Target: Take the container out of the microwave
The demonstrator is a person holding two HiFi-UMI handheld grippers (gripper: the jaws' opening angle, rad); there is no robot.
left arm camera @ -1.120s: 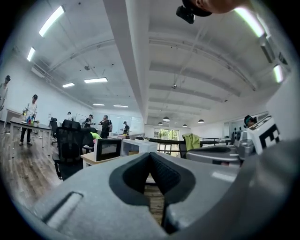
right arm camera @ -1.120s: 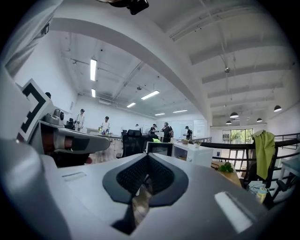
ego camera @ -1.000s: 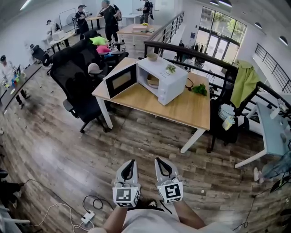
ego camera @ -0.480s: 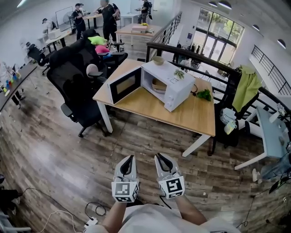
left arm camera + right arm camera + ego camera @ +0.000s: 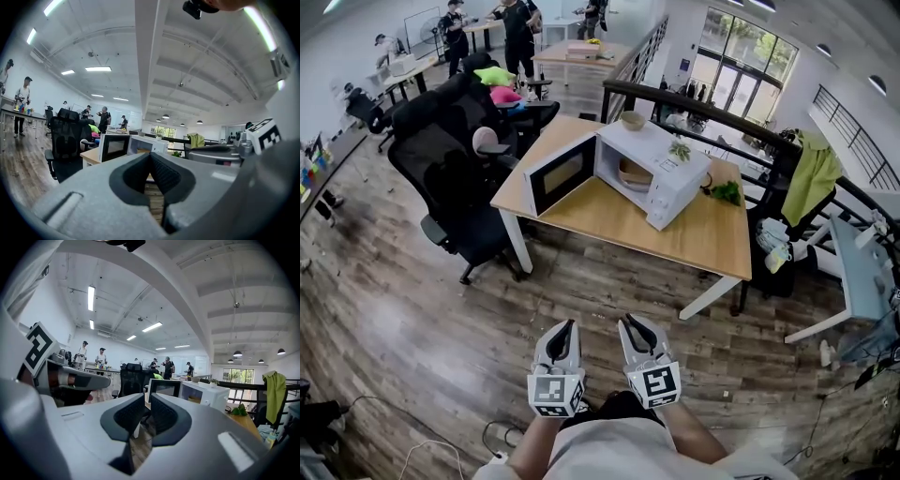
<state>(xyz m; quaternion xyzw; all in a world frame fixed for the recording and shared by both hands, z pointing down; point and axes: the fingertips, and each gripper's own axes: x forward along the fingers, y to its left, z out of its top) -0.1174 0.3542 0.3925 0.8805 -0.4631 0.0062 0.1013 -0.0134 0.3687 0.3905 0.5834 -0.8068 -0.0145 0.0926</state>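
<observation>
A white microwave point(image 5: 661, 167) stands on a wooden table point(image 5: 684, 234) several steps ahead, its door point(image 5: 555, 172) swung open to the left. Inside its cavity sits a tan, bowl-like container point(image 5: 633, 175). Low in the head view, close to my body and far from the table, my left gripper point(image 5: 565, 328) and right gripper point(image 5: 635, 325) are held side by side. Both are shut with nothing between the pads. The left gripper view looks past the left gripper point(image 5: 150, 157) at the microwave point(image 5: 143, 143); the right gripper view looks past the right gripper point(image 5: 147, 399) at the microwave point(image 5: 206, 396).
Black office chairs point(image 5: 450, 173) crowd the table's left side. A small bowl point(image 5: 632, 120) and a green plant point(image 5: 727, 192) sit near the microwave. A dark railing point(image 5: 712, 117) runs behind, and a green cloth point(image 5: 807, 169) hangs on a chair at right. Cables point(image 5: 502, 433) lie on the wood floor.
The table and microwave have drifted slightly right and nearer in the head view as I move. Both grippers stay shut and side by side.
</observation>
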